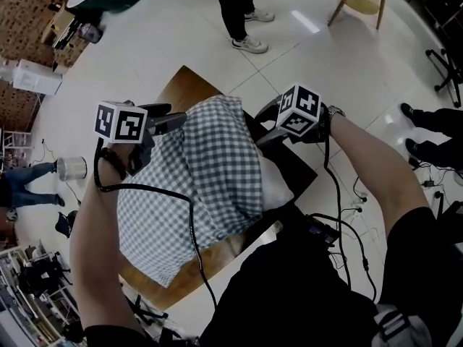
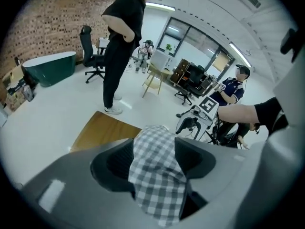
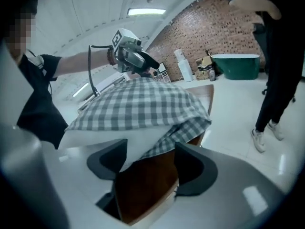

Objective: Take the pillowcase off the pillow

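On wooden table (image 1: 189, 87), checked pillowcase (image 1: 217, 172), white tile floor (image 1: 145, 45), brick wall (image 1: 25, 9)

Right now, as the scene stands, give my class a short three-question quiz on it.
1. True or false: the checked pillowcase covers most of the pillow.
2. The pillow lies on: A a wooden table; B a bed; C a sofa.
3. Fill in: the jaws of the left tongs and the right tongs stand ____.
Key: 1 true; 2 A; 3 apart.
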### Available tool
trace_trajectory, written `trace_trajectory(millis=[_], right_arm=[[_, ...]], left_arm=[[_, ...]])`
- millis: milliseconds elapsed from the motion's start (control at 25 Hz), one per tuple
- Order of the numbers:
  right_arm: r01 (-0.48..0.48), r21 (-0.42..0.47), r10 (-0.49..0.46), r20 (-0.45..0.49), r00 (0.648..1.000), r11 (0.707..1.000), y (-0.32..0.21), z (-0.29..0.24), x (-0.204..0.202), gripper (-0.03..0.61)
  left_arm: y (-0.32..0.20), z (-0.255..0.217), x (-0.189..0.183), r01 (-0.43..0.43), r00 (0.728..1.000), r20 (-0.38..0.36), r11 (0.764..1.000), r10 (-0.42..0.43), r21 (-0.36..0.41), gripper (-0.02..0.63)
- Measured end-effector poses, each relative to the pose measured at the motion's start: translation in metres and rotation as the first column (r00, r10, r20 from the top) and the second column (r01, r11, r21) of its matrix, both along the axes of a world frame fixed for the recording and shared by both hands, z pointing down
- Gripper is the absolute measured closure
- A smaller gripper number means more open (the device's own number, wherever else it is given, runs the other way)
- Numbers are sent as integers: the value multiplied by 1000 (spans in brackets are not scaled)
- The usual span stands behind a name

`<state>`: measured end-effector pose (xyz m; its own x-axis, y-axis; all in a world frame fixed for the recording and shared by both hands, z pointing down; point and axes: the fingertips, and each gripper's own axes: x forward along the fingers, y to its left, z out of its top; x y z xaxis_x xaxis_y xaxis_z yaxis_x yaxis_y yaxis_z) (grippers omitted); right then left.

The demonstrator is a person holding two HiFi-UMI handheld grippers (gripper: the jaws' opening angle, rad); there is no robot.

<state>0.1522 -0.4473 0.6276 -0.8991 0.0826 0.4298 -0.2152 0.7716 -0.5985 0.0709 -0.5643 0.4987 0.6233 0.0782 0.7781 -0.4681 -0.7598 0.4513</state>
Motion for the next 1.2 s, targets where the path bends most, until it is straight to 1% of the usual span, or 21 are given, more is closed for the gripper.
trace_trajectory(millis=[80, 200, 360, 440, 520, 560, 600, 640, 680, 720, 760, 800, 840, 960, 1040, 1120, 1200], right_arm=[[22, -55, -20, 51, 999, 998, -8, 2, -5, 265], [42, -132, -24, 133, 991, 990, -20, 8, -7, 261], [70, -217, -11, 263, 965, 974, -33, -4, -7, 261], [79, -250, 2, 310, 951, 965, -38, -14, -14, 261], [80, -263, 11, 327, 945, 962, -47, -10, -26, 247], [82, -259, 9, 330, 944, 962, -50, 1, -32, 244], [88, -247, -2, 329, 944, 965, -50, 14, -37, 244], [96, -228, -18, 323, 946, 969, -48, 25, -41, 259], [102, -205, -34, 312, 950, 973, -44, 30, -45, 305], [102, -181, -45, 295, 954, 978, -40, 27, -49, 367], [93, -158, -47, 275, 960, 983, -36, 20, -52, 448], [78, -135, -42, 254, 966, 988, -34, 10, -54, 515], [59, -110, -32, 232, 972, 992, -34, 0, -54, 542], [0, 4, 0, 162, 987, 1000, -35, -24, -46, 555], [-23, 109, 12, 109, 994, 994, -22, -38, -45, 557], [-23, 218, 12, 50, 999, 976, 1, -50, -44, 557], [-6, 313, 7, -3, 1000, 950, 24, -64, -45, 558]], left_arm=[[-11, 17, 0, -9, 1000, 1, 997, 9, -82, 334], [-21, 45, 0, -8, 1000, 8, 983, 9, -184, 322], [-24, 82, -12, -15, 996, 76, 960, 38, -279, 322], [-23, 88, -20, -9, 996, 80, 946, 37, -323, 327], [-26, 97, -26, -4, 996, 78, 937, 33, -349, 382], [-26, 108, -26, -5, 996, 81, 936, 36, -352, 430], [-26, 122, -24, -8, 995, 86, 937, 41, -349, 474], [-24, 133, -22, -11, 995, 91, 940, 45, -340, 513], [-22, 137, -20, -12, 994, 95, 945, 46, -327, 547], [-21, 134, -21, -8, 994, 97, 950, 41, -313, 567], [-21, 125, -23, 3, 995, 97, 954, 27, -300, 583], [-22, 113, -27, 21, 996, 94, 957, 6, -289, 589], [-25, 102, -32, 44, 996, 88, 959, -20, -280, 592], [-35, 75, -45, 115, 993, 58, 958, -103, -261, 592], [-29, 65, -57, 158, 987, 47, 957, -151, -244, 592], [-17, 60, -69, 194, 981, 56, 957, -186, -215, 592], [-7, 55, -85, 231, 971, 95, 959, -217, -167, 604]])
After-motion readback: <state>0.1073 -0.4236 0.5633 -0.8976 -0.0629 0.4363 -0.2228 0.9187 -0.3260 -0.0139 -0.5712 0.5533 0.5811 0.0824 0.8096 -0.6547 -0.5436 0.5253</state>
